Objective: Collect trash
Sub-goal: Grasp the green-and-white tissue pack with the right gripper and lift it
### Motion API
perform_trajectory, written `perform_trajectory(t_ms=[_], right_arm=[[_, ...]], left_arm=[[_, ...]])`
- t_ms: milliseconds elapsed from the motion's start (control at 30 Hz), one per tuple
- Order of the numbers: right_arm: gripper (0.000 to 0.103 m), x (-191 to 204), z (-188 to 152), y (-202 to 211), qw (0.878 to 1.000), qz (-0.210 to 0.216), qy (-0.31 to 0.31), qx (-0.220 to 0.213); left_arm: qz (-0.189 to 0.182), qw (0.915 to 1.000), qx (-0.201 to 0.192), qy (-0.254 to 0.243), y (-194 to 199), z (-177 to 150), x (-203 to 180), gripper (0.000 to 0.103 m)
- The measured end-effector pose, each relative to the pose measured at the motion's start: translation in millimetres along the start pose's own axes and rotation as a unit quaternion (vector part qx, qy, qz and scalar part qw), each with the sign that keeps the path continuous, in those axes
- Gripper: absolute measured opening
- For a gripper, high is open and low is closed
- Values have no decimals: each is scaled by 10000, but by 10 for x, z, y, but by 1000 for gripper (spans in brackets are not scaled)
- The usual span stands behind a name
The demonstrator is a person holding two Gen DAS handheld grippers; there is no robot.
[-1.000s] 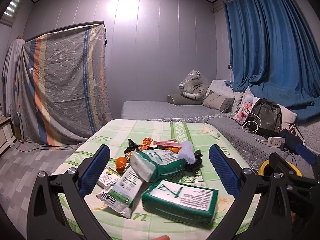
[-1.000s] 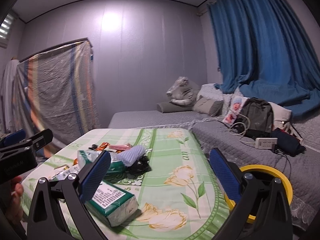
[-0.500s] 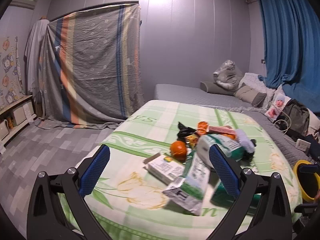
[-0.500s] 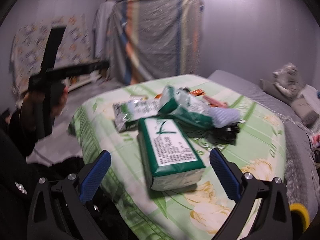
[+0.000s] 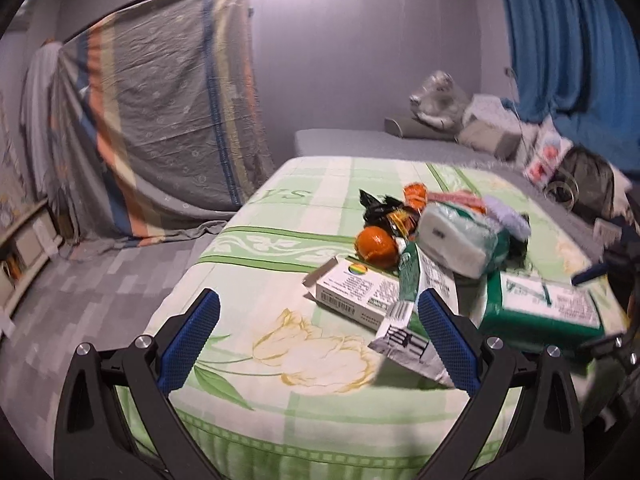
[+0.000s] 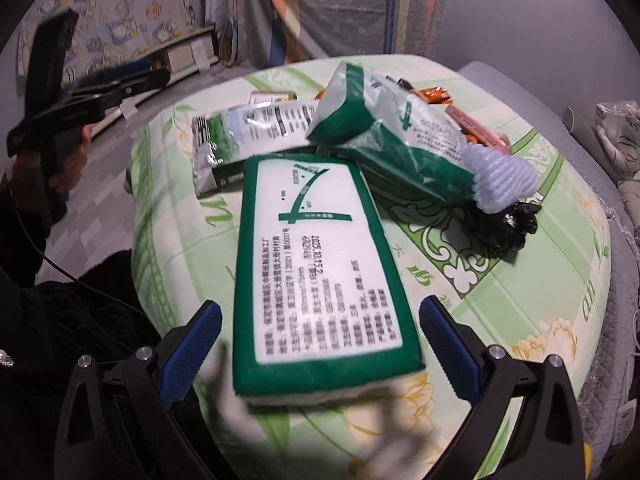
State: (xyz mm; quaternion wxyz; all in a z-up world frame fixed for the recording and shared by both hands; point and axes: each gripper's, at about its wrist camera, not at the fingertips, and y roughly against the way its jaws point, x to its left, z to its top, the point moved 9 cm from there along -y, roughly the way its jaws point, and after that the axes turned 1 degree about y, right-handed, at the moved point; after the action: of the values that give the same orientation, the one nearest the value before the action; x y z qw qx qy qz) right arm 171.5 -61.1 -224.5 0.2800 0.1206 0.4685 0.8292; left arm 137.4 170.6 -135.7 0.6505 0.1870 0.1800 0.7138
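Note:
A pile of trash lies on the green flowered table (image 5: 280, 360). In the left wrist view I see a small white box (image 5: 352, 292), a flat silver and green pouch (image 5: 412, 312), an orange (image 5: 376, 245), black wrappers (image 5: 376, 208) and tissue packs (image 5: 456, 244). My left gripper (image 5: 318, 344) is open and empty, just short of the pouch. In the right wrist view a full green tissue pack (image 6: 320, 280) lies between my open right gripper's (image 6: 320, 352) fingers, not clamped. A half-empty tissue pack (image 6: 384, 132), a pale blue yarn piece (image 6: 500, 180) and a black bag (image 6: 508, 224) lie behind.
A grey bed (image 5: 380, 144) with pillows and bags stands behind the table. A striped sheet (image 5: 160, 120) hangs at the left wall. Blue curtains (image 5: 572, 40) hang at the right. The left gripper and hand show in the right wrist view (image 6: 68, 108).
Both grippers swung left and came closer to the pile. The right gripper now looks down over the full tissue pack. The left gripper now faces the white box and pouch.

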Motion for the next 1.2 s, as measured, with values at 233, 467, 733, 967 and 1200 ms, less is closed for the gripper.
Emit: perform_trajectory(t_ms=[233, 467, 733, 967, 1200], right_arm=[[95, -41, 68, -349, 9986, -6, 107, 524], [90, -37, 78, -428, 9984, 73, -103, 560], [82, -166, 5, -273, 9950, 416, -813, 411], [79, -334, -90, 63, 9867, 766, -1425, -162], [79, -420, -193, 478, 9685, 1079, -2083, -838]], left_arm=[[-448, 9987, 223, -122, -51, -86, -134, 95], [-610, 9968, 451, -237, -127, -164, -169, 95], [-943, 9921, 544, -628, -156, -148, -317, 95], [-1106, 9846, 513, -1253, -167, -133, -526, 95], [-1433, 9728, 696, -1683, -341, -86, -786, 95]])
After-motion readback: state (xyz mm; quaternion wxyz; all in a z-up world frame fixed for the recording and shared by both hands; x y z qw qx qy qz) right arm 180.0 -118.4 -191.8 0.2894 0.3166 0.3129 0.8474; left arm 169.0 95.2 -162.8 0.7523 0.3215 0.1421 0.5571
